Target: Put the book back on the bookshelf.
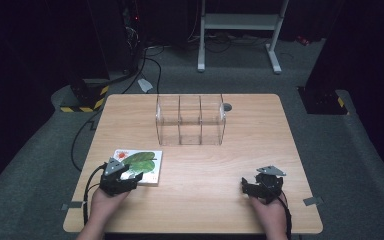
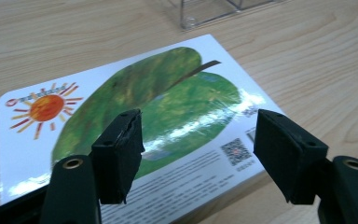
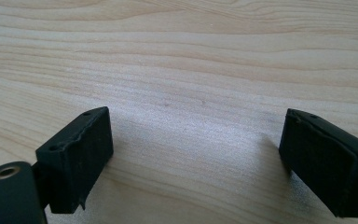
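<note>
Picture book [image 1: 139, 167] lay flat under left claw [image 1: 130, 176], long axis slanting away rightward, sun corner far-left, jaws apart, unclamped, right claw [image 1: 252, 184] spread over bare worktop [image 1: 210, 170].

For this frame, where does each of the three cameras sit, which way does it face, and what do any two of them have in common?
High view: above the person's side, looking forward and down on the table; both hands, the left gripper and the right gripper come in from below.
Left gripper view: rides the left gripper, facing the book between open jaws.
Right gripper view: rides the right gripper, facing bare table.
Shared: high and left gripper views both show the book and clear organizer.
</note>
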Available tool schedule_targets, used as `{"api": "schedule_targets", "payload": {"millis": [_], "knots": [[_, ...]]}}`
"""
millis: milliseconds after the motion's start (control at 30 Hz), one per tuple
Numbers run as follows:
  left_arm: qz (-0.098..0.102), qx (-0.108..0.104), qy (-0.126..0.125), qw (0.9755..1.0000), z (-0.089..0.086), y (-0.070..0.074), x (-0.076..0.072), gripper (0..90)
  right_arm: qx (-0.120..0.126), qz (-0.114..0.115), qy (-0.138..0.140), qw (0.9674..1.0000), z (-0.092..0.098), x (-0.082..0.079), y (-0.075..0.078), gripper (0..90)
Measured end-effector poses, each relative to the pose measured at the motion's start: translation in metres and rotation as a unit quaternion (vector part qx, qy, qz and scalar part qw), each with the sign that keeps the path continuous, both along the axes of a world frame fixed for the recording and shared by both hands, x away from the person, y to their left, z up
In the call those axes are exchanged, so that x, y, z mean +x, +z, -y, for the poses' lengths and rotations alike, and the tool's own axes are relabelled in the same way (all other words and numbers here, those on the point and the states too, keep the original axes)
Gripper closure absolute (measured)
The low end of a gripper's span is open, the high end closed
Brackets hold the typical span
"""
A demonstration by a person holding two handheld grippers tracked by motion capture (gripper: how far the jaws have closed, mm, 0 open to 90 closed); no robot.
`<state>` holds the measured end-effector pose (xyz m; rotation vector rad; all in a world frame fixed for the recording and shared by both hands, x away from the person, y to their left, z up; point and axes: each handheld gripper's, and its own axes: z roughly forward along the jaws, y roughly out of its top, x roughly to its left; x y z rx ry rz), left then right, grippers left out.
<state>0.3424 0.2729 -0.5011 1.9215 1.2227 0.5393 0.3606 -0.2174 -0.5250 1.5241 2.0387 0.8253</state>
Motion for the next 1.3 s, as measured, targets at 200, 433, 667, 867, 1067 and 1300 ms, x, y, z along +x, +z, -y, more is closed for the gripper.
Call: {"api": "schedule_targets", "payload": {"millis": [200, 433, 667, 867, 1067, 1300], "knots": [[0.002, 0.002, 0.025, 0.9997, -0.015, -0.001, 0.003, 33.3, 0.0, 0.0, 0.0, 1.0, 0.0, 0.0, 0.0, 9.2], [0.005, 0.002, 0.064, 0.9979, -0.036, -0.004, 0.006, 34.6, 0.0, 0.0, 0.0, 1.0, 0.0, 0.0, 0.0, 9.2], [-0.006, 0.002, 0.103, 0.9946, -0.052, -0.01, 0.009, 31.5, 0.0, 0.0, 0.0, 1.0, 0.0, 0.0, 0.0, 9.3], [-0.027, 0.004, 0.115, 0.993, -0.06, -0.017, 0.013, 29.2, 0.0, 0.0, 0.0, 1.0, 0.0, 0.0, 0.0, 9.3], [-0.038, -0.003, 0.115, 0.9927, -0.062, -0.02, 0.016, 27.8, 0.0, 0.001, 0.001, 1.0, 0.0, 0.0, 0.0, 10.1], [-0.043, -0.019, 0.101, 0.9938, -0.06, -0.022, 0.017, 28.5, 0.0, 0.001, 0.001, 1.0, 0.0, 0.0, 0.0, 10.1]]}}
